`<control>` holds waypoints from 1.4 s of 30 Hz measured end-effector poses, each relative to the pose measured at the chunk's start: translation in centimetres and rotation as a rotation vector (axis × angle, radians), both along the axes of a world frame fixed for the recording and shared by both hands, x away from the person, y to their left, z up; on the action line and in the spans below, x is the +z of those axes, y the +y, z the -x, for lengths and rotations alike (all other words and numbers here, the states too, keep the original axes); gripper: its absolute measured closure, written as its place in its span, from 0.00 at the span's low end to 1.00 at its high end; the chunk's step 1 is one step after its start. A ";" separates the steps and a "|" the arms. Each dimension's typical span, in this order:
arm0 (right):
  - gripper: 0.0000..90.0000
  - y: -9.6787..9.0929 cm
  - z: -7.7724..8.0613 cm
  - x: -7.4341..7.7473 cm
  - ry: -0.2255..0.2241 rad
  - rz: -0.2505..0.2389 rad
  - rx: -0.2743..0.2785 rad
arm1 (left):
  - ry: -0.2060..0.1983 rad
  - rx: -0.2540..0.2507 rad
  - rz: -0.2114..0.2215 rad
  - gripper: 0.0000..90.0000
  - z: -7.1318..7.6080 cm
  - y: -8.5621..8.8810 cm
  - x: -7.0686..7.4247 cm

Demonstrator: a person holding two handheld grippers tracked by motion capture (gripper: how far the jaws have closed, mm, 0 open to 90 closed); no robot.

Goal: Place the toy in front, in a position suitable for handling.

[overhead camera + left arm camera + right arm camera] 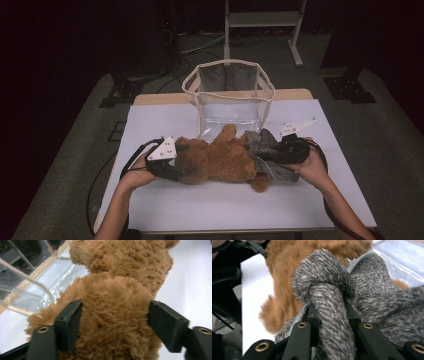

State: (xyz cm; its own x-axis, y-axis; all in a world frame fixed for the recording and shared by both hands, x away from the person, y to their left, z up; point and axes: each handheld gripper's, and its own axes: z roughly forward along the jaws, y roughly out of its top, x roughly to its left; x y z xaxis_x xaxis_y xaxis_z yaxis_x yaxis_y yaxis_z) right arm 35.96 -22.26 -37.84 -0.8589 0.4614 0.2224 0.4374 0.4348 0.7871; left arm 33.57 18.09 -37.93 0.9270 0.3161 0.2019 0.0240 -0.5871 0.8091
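White covering spreads over the table (165,205), with dark floor and stand legs beyond its far edge. A brown teddy bear (220,160) lies on its back across the middle of the table, head toward the left edge, half-dressed in a grey fuzzy garment (262,147) bunched around its lower body toward the right edge.

The left gripper (172,162) straddles the bear's head end. In the left gripper view its jaws stand about half open on either side of the plush (115,315), the inner faces brushing the fur without visibly squeezing it, so I read it as a loose cradle and not a grip. The right gripper (280,150) is nearly closed and pinches a rolled fold of the grey garment (329,315), which bulges up between the black jaws.

The step in hand looks like working the garment along the bear's body. To do it well, the left gripper should close firmly on the bear to anchor it, so the pull does not drag the whole toy across the table. The right should keep its pinch on the fabric alone, not on a leg, and pull along the body's length in short strokes.

At the far edge stands a clear plastic bag (230,100) with cream trim and handles, mouth open. It appears empty, and one of the bear's paws reaches just short of its base.
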 end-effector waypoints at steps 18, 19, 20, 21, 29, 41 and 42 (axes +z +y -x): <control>0.82 3.7 1.2 1.0 -0.002 -0.064 0.125 | 0.001 0.116 -0.022 0.22 -2.9 0.1 -1.6; 0.82 4.0 1.3 1.1 -0.011 -0.065 0.133 | 0.006 0.116 -0.020 0.22 -3.0 0.1 -1.6; 0.82 4.1 1.3 1.2 -0.017 -0.061 0.130 | 0.011 0.110 -0.016 0.22 -3.1 0.2 -1.5; 0.82 4.1 1.1 1.2 -0.021 -0.058 0.118 | 0.012 0.107 -0.016 0.22 -3.1 0.2 -1.4; 0.82 1.9 -0.8 -0.2 0.019 -0.093 0.022 | -0.026 0.024 0.022 0.21 -1.6 -1.0 0.2; 0.81 0.8 -0.4 -0.7 0.010 -0.088 -0.009 | -0.095 -0.151 -0.008 0.18 0.5 -7.4 0.8; 0.81 0.7 -0.4 -0.7 0.011 -0.088 -0.011 | -0.103 -0.150 -0.011 0.16 0.4 -7.8 0.7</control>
State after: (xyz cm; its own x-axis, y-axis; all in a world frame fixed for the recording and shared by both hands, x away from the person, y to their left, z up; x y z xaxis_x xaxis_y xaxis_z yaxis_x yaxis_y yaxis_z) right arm 36.39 -21.52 -38.51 -0.8510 0.4493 0.2719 0.4507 0.3592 0.8172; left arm 33.21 10.29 -37.21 0.9380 0.1726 0.3006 -0.1471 -0.5871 0.7960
